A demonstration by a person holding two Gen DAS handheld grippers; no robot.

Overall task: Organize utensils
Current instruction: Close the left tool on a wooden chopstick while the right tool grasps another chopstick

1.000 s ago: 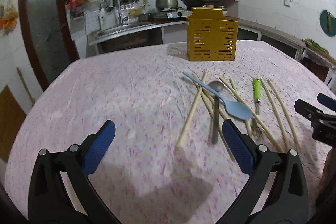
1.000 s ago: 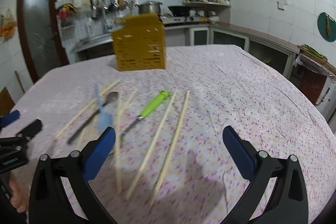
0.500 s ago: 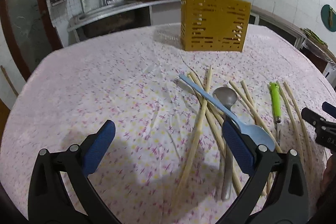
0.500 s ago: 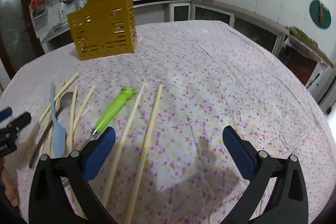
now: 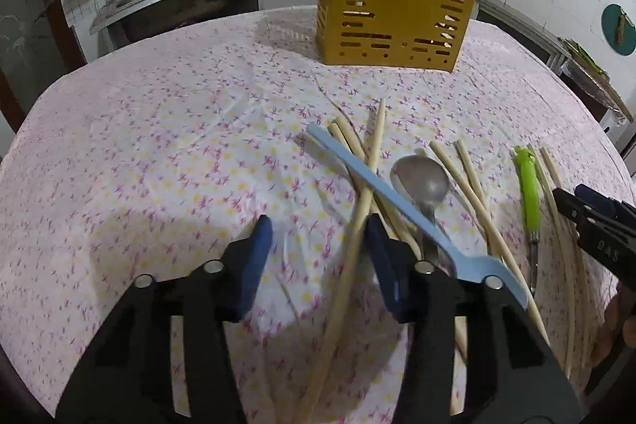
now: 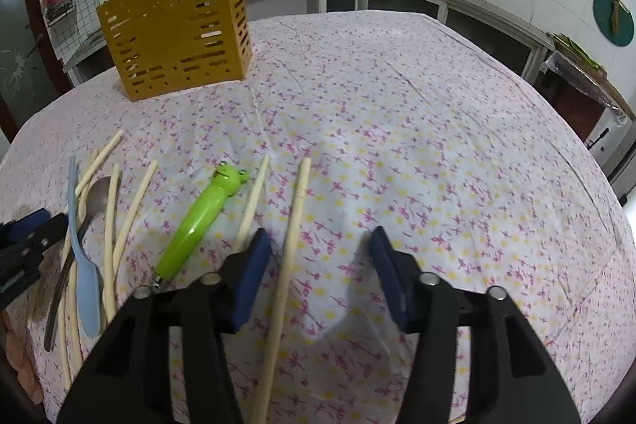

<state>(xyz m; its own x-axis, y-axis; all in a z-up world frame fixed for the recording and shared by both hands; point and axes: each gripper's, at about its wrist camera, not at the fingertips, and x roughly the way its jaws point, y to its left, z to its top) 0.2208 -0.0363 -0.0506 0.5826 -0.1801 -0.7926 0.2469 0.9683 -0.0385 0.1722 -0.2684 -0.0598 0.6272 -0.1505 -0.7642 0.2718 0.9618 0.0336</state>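
Narrowing from wide open, both sets of jaws now stand half-open, gripping nothing: the left gripper [image 5: 318, 231] straddles one chopstick [image 5: 359, 213], the right gripper [image 6: 320, 241] another chopstick [image 6: 292, 225]; yellow caddy [image 5: 393, 10] at 12 o'clock looms larger.

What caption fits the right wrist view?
Right gripper, jaws closing, straddles a chopstick beside the green frog-handled tool.
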